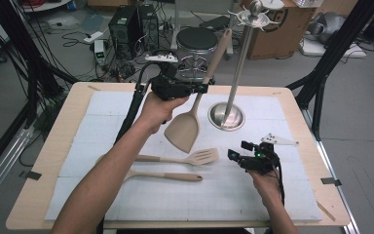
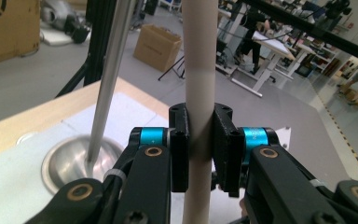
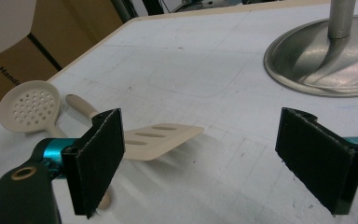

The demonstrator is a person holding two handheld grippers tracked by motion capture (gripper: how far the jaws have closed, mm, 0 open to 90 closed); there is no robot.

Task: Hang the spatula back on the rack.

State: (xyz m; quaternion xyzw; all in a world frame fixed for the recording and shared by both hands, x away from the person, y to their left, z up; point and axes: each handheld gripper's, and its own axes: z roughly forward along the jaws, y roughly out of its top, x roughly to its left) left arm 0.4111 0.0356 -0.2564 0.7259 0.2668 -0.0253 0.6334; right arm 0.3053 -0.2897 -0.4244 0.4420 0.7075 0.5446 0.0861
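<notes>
My left gripper (image 1: 202, 88) is shut on the handle of a beige solid spatula (image 1: 182, 129), held off the table with its blade hanging down and its handle slanting up to the right. In the left gripper view the pads (image 2: 179, 144) clamp that handle (image 2: 199, 70) on both sides. A metal utensil stand (image 1: 238, 68) with hooks on top rises just right of it, its round base (image 1: 226, 116) on the mat. My right gripper (image 1: 238, 150) stands open low over the mat; between its jaws (image 3: 214, 158) there is nothing. A slotted spatula (image 3: 161, 140) lies just beyond its left jaw.
A perforated skimmer spoon (image 3: 28, 105) lies left of the slotted spatula (image 1: 202, 157), its handle (image 1: 165, 175) along the white mat (image 1: 297, 195). The stand's base (image 3: 326, 60) sits ahead of the right gripper. Cardboard boxes, a stool and cables stand on the floor beyond the table's far edge.
</notes>
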